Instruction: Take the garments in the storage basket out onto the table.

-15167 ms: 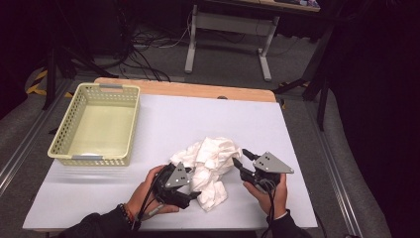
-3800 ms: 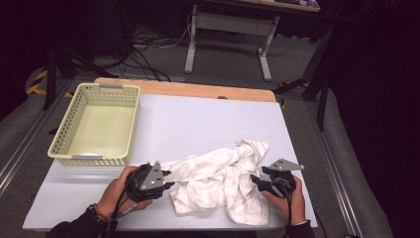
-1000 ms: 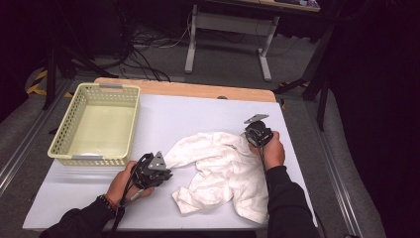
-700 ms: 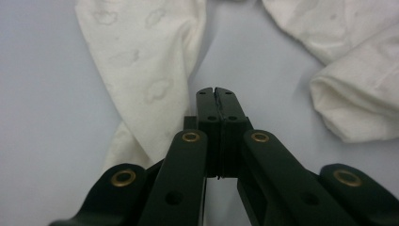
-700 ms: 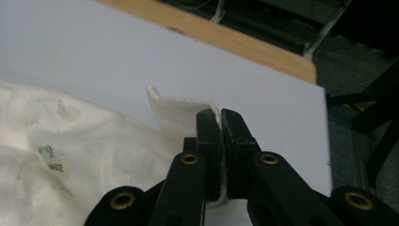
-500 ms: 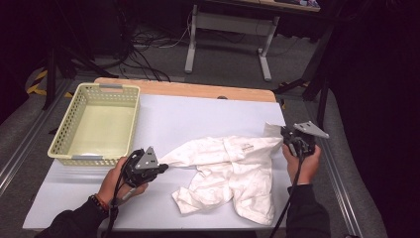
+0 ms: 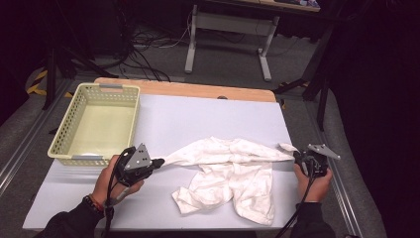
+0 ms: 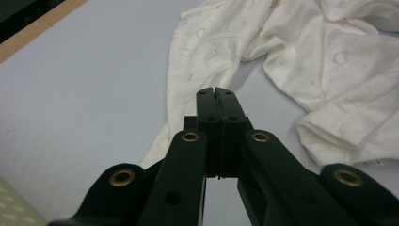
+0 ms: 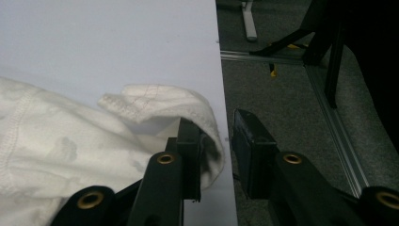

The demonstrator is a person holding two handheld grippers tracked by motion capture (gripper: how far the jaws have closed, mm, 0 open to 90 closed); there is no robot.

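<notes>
High view: basket (image 7: 97,124) sitting empty at tabletop's far-left corner; left gripper (image 7: 157,162) pinching onesie (image 7: 230,173) sleeve, right gripper (image 7: 299,157) jaws just opening off cuff.

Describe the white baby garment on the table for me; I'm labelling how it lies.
The white garment is a soft cotton-like babysuit with a faint printed pattern and stitched cuffs. It lies spread and rumpled on the pale table, sleeves stretched to either side, legs toward the person. The left gripper is shut on one sleeve end. At the table's edge, the right gripper has just been opening; the other cuff lies against one of its fingers, unclamped.
</notes>
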